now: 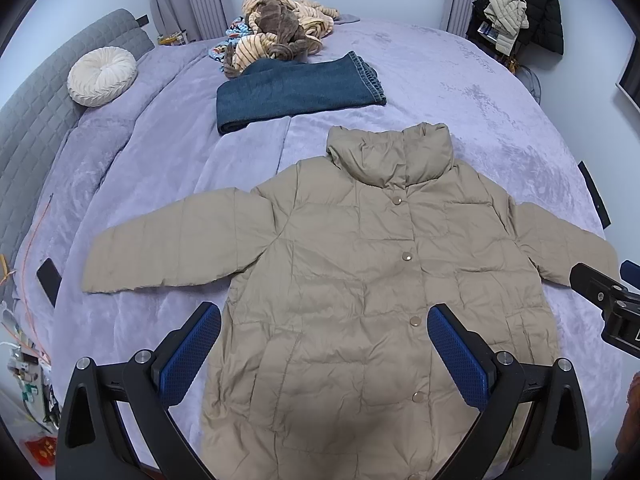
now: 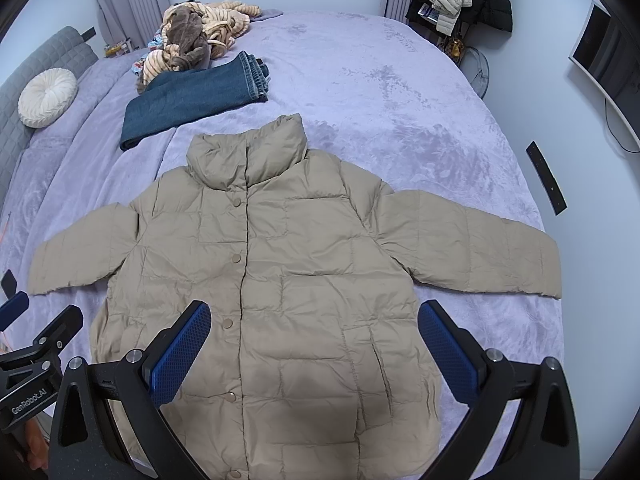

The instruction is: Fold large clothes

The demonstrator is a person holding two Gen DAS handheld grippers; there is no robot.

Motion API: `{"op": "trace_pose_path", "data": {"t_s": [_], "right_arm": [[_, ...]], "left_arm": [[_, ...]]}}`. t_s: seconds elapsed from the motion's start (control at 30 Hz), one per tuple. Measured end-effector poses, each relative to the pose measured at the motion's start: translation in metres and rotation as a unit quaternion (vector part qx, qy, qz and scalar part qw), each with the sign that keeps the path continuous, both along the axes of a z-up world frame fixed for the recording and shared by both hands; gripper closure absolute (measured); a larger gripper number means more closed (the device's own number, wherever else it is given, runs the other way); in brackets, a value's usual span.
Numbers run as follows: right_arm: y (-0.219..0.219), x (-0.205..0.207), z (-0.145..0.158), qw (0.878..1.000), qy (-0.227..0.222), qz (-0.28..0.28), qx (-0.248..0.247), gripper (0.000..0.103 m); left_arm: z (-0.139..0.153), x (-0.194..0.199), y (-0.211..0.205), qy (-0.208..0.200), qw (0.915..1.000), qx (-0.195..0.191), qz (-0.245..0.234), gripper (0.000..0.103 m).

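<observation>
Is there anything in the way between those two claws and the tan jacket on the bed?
Nothing visible. The jacket lies flat, sleeves spread, right under the open left gripper and right gripper. The folded jeans sit beyond its collar, apart from it.

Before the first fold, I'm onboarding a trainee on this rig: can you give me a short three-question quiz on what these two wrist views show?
1. True or false: the beige quilted puffer jacket lies face up on the lavender plush bedspread with both sleeves spread out.
2. Multiple choice: the folded dark blue denim jeans lie (A) on the jacket, (B) beyond its collar, apart from it, (C) on the floor.
3. Fill in: the left gripper and right gripper both have their jaws ____.

Key: 1 true; 2 B; 3 open, nothing held.
</observation>
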State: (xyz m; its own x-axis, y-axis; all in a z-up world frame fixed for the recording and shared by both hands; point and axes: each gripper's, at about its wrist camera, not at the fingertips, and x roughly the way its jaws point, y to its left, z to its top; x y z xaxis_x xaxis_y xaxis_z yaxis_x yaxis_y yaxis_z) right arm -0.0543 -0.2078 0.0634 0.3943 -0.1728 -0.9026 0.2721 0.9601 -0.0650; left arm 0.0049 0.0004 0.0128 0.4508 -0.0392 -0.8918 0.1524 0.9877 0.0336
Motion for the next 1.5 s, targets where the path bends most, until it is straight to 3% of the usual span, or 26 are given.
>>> {"op": "trace_pose_path", "data": {"t_s": [0.53, 0.7, 0.87, 1.0, 1.07, 1.13, 1.33, 1.43, 1.5], "right_arm": [[0.016, 0.009, -0.015, 1.000, 0.007, -0.007, 0.008, 0.000], [0.029, 0.018, -0.024, 0.999, 0.002, -0.003, 0.046, 0.000], [0.056, 0.033, -0.043, 0.997, -0.005, 0.015, 0.073, 0.000], [0.086, 0.050, -0.068, 0.994, -0.005, 0.043, 0.096, 0.000], [0.104, 0.062, -0.089, 0.992, 0.027, 0.064, 0.105, 0.000], [0.123, 0.073, -0.111, 0.988, 0.062, 0.086, 0.116, 0.000], [0.160, 0.092, -0.172, 0.978, 0.093, 0.112, 0.152, 0.000], [0.172, 0.101, -0.192, 0.975, 0.099, 0.112, 0.163, 0.000], [0.177, 0.108, -0.198, 0.974, 0.097, 0.113, 0.173, 0.000]], "left_arm": [[-0.015, 0.006, 0.022, 0.019, 0.9996, -0.020, -0.002, 0.000], [-0.035, 0.021, 0.055, 0.051, 0.9962, -0.070, 0.008, 0.000], [-0.066, 0.038, 0.114, 0.061, 0.9874, -0.130, 0.065, 0.000], [-0.103, 0.053, 0.170, 0.062, 0.9762, -0.169, 0.121, 0.000], [-0.127, 0.061, 0.204, 0.062, 0.9662, -0.197, 0.154, 0.000], [-0.152, 0.069, 0.239, 0.060, 0.9538, -0.225, 0.190, 0.000], [-0.226, 0.098, 0.325, 0.063, 0.9141, -0.286, 0.281, 0.000], [-0.243, 0.113, 0.352, 0.051, 0.8948, -0.316, 0.311, 0.000], [-0.245, 0.123, 0.360, 0.035, 0.8878, -0.330, 0.319, 0.000]]}}
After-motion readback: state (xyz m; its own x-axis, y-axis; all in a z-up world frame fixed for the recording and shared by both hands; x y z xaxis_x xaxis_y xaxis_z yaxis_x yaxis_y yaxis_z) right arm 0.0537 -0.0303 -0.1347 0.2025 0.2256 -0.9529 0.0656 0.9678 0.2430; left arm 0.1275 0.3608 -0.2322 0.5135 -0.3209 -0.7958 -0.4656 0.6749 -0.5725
